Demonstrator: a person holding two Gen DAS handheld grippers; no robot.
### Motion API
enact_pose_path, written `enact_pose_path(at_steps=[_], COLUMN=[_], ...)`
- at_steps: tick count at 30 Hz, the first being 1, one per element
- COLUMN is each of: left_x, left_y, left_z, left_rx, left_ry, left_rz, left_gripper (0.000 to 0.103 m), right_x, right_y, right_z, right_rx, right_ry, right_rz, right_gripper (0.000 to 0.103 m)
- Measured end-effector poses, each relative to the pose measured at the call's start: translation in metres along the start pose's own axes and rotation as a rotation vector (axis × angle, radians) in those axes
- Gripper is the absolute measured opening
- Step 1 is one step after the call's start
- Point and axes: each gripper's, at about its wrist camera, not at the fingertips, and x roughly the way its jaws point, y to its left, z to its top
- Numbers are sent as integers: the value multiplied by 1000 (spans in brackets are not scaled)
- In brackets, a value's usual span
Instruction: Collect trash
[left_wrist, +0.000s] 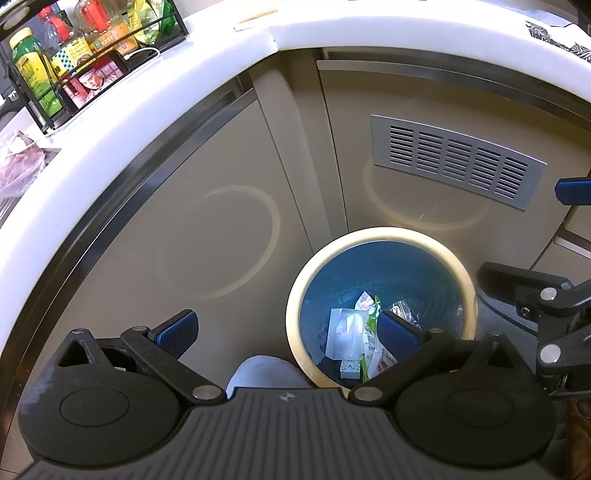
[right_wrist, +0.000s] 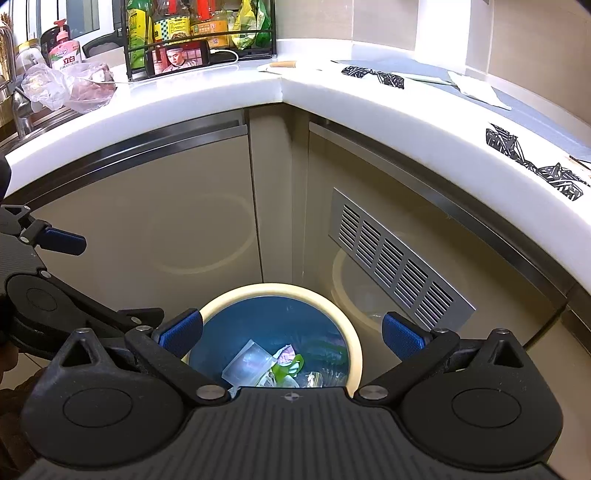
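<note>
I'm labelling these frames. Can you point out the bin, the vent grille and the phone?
bin (right_wrist: 355, 354): right wrist view, cream rim, right side.
vent grille (left_wrist: 458, 158): left wrist view, slotted middle.
phone (right_wrist: 179, 59): right wrist view, lit screen.

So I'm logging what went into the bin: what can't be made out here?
- Near part of the bin floor: both views, hidden by each gripper's body.
- Wrappers: print too small to read.
- Bin outside and the floor under it: not shown.
- Right gripper in the left view: cut off by the edge.
</note>
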Motion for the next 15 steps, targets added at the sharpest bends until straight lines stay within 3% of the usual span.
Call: enact_pose_path(at_steps=[15], left_x=[0], left_y=[-2], left_z=[1], left_rx=[15], left_ry=[-7], left_rz=[2], left_gripper=[103], right_x=[1], right_y=[-2], right_z=[0], right_rx=[6], right_ry=[1], right_rz=[-1], right_gripper=[103])
